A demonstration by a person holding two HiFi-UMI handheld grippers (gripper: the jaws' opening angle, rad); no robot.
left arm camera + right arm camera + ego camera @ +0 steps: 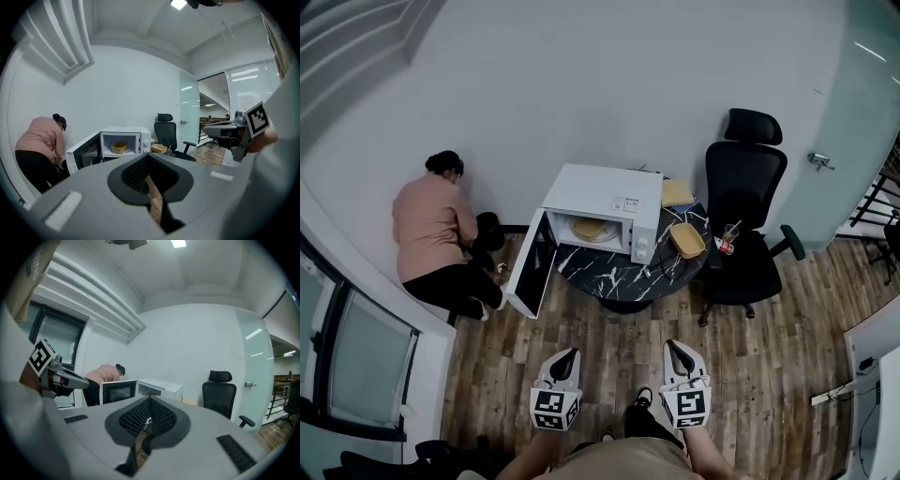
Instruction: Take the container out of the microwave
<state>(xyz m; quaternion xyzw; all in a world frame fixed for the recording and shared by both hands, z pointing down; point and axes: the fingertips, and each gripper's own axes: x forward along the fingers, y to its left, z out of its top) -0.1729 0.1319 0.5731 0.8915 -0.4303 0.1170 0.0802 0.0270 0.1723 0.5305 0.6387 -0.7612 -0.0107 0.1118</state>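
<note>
A white microwave (602, 199) stands on a round dark marble table (623, 279), its door (530, 267) swung wide open to the left. Inside it sits a yellow container (591, 230), also seen in the left gripper view as the container (119, 147). My left gripper (571, 355) and right gripper (676, 348) are both shut and empty, held side by side over the wooden floor, well short of the table. In the right gripper view the microwave (157, 389) shows far ahead past the gripper (150, 400). The left gripper (148, 157) points toward the microwave (123, 143).
A second yellow container (686, 240) lies on the table right of the microwave. A black office chair (745, 216) stands at the table's right side. A person in a pink top (431, 234) crouches by the wall left of the open door. A glass door (825, 159) is at right.
</note>
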